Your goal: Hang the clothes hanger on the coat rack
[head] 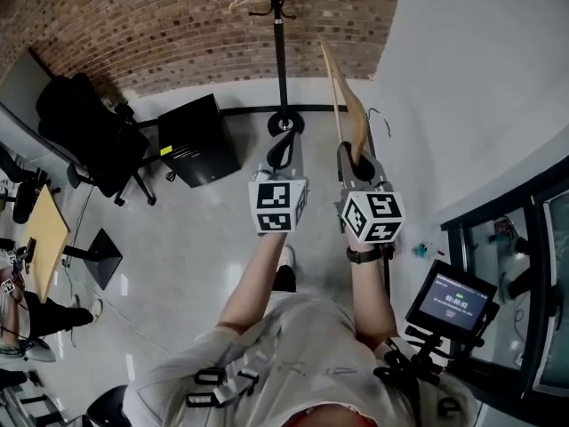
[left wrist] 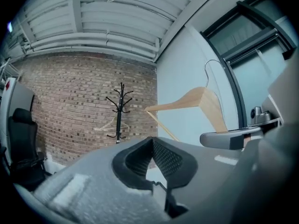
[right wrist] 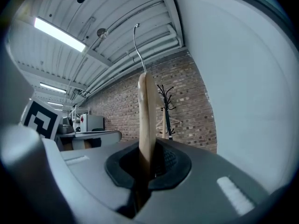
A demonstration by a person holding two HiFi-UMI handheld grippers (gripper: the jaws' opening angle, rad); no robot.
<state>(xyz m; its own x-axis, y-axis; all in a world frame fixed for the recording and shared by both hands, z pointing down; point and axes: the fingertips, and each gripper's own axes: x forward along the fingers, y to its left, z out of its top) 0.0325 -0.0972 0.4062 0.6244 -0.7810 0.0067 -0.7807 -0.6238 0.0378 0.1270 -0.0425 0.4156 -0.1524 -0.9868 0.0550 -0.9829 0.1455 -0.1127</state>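
Wooden hanger (right wrist: 145, 120) stood clamped edge-on in my right gripper (right wrist: 148, 164), hook uppermost; my left gripper (left wrist: 154, 164) was closed on nothing. Gripped low on one arm, it could have swung or slipped and missed a peg, I judged. Below lay pale glossy floor (head: 204, 238); the black coat rack (left wrist: 120, 111) stood well off against the brick wall (left wrist: 70, 92)

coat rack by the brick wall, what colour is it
Black. The coat rack shows best in the left gripper view, standing out against the brick.
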